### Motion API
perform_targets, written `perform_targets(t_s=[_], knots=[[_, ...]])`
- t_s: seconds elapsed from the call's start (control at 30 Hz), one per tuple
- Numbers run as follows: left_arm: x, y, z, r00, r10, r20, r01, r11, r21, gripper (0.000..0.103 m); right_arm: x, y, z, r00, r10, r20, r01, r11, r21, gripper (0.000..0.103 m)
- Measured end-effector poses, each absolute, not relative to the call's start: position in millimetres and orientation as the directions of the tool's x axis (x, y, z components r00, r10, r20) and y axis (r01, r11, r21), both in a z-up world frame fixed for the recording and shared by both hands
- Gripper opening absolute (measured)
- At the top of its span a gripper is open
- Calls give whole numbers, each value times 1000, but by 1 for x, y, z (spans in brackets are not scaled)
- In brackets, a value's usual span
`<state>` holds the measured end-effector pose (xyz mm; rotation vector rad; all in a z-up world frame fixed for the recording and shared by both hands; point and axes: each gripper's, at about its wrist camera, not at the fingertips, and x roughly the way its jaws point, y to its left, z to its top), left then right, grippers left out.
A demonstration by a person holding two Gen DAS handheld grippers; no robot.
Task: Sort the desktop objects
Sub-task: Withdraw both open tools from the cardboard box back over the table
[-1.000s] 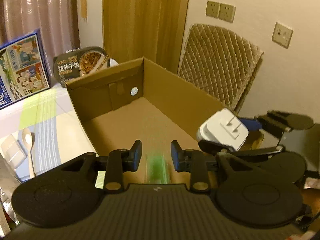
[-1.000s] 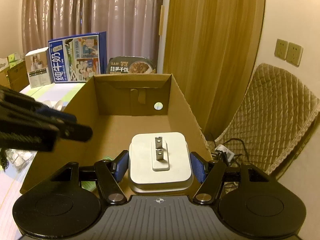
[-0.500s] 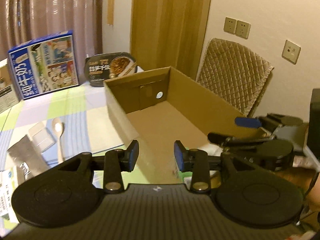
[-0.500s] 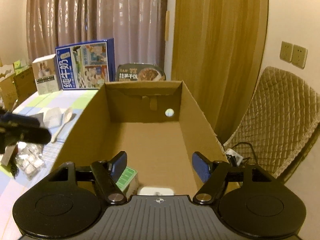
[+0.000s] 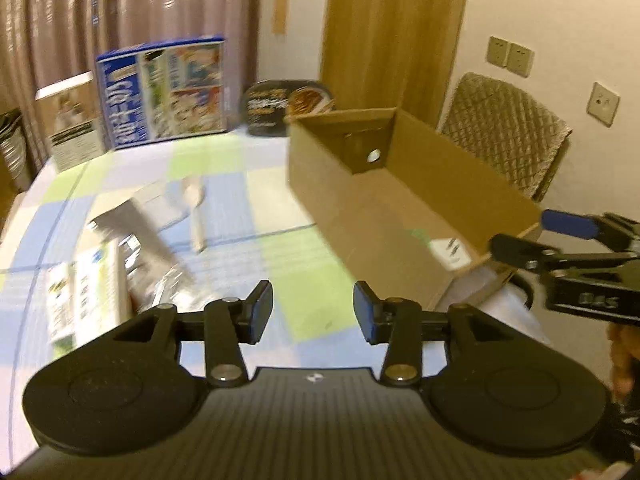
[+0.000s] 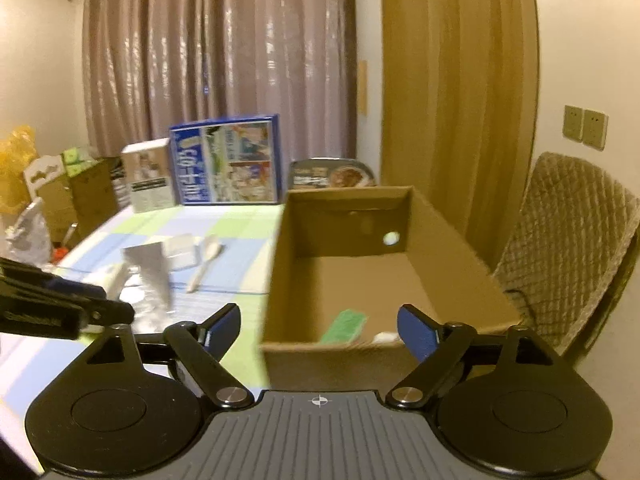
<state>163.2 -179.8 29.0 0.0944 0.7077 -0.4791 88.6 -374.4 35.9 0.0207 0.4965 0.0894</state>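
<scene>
**Both grippers empty: set up the next pick**

Left gripper (image 5: pixel 313 311) sits at lower centre of its view, jaws opening with nothing between them; checked tablecloth (image 5: pixel 288 264) shows through the gap. Right gripper (image 6: pixel 319 329), low in its own view, is likewise released and opening, aimed at the near wall of the cardboard box (image 6: pixel 280 264).

Sorted items lie inside the box: a green packet (image 6: pixel 345 325) and a white charger (image 5: pixel 451 249) on the floor near the front wall.

Unsorted items occupy the left half of the frame: a silver foil pouch (image 5: pixel 136 232), a wooden spoon (image 5: pixel 197 216) and a printed leaflet (image 5: pixel 86 288).

Recommended procedure: approach one item at a time. Align the pads across the spoon's narrow handle, or across an edge of the pouch. Flat items probably need a low, shallow approach. Keep the two grippers well apart.
</scene>
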Motion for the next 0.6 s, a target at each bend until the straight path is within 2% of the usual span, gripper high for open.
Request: perform_targets(t_s=[0.07,0.13,0.3,0.5,0.6], knots=[[155,-162,25,661,-365,-655,428,901,-71,43,80,-360,35,868,114,-484,-101,994,53,88],[147,-144,23,671,-334,-662,392,918,-65,51,73,-347,32,856,138,-498,-125,990,60,91],[132,-97,21,698,-261,-666,304,951,-55,77,64,-315,23,819,202,-536,-191,979,77,95],[122,-51,20,720,-178,-670,223,975,-20,91,60,-285,19,789,254,-559,-265,962,63,98],[120,-33,18,725,-152,-672,192,981,-15,94,63,-274,17,780,269,-565,-292,955,52,99]])
